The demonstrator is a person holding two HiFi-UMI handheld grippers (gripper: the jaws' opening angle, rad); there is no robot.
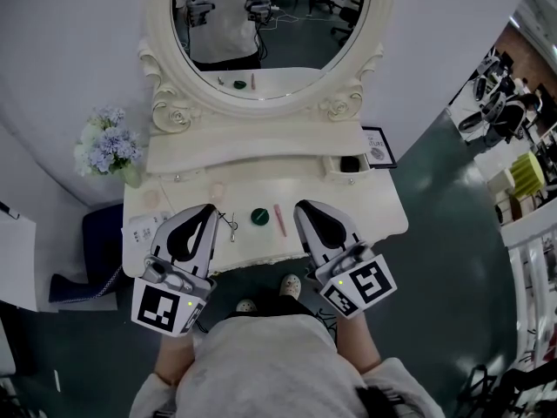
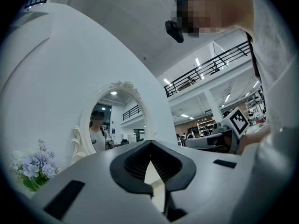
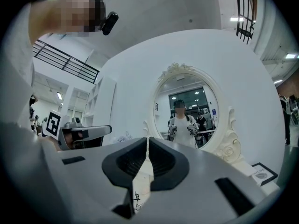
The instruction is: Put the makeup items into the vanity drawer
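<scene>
A mock dressing corner is sitting inside a large open workplace hall: a cream carved vanity (image 1: 261,146) with oval mirror (image 1: 287,50) is backing onto a curved white partition (image 1: 70,50), a black-railed mezzanine (image 2: 210,65) running beyond.

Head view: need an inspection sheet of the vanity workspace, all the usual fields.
Surface: white vanity top, things lie near its front.
Job's things: green round item, pink stick, metal tool; small drawer at upper right looks open.
Clutter: card at left edge.
Grippers: left gripper and right gripper both shut, empty, over the front edge.
Cables: nothing seen.
Surroundings: oval mirror, flowers, small frame.
</scene>
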